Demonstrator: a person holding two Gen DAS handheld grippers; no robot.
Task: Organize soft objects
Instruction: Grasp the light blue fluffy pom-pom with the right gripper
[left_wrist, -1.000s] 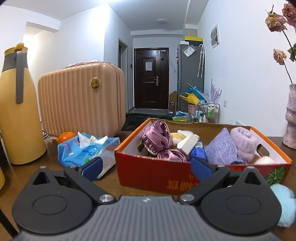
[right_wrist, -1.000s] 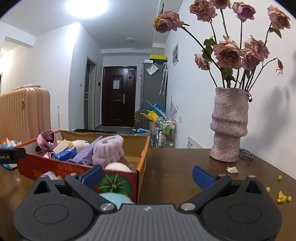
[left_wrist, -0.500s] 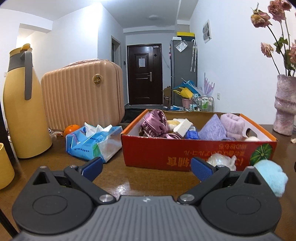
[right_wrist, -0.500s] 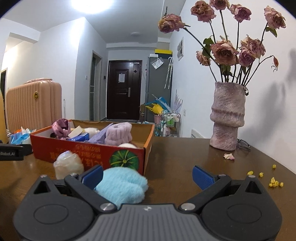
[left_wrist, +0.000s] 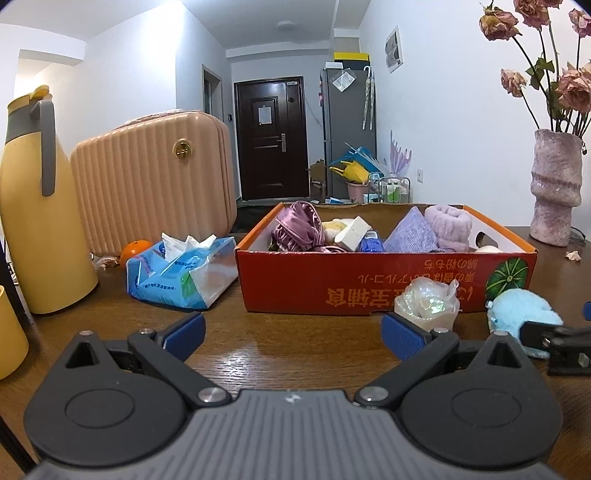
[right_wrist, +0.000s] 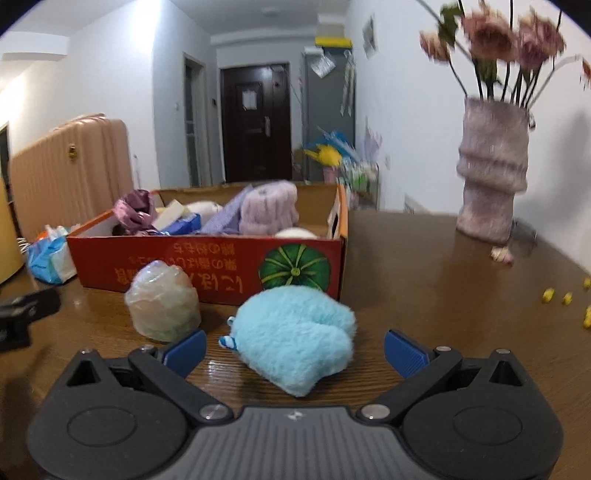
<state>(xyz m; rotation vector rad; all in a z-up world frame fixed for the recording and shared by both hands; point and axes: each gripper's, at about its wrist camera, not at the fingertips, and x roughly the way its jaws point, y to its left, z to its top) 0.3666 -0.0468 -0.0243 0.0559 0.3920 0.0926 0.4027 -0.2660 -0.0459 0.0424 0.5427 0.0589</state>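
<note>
A red cardboard box stands on the wooden table and holds several soft things: a purple satin scrunchie, a lilac towel roll and a lilac cloth. In front of it lie a fluffy light-blue plush and an iridescent white bundle. My right gripper is open, its fingers on either side of the blue plush. My left gripper is open and empty, short of the box.
A blue tissue pack, an orange, a peach ribbed case and a yellow thermos stand left of the box. A pink vase with dried roses stands at the right. Yellow crumbs lie near the right edge.
Both grippers have drawn back from the box and dropped lower. The blue plush now lies between my right gripper's open fingers. The white bundle has come into view.
</note>
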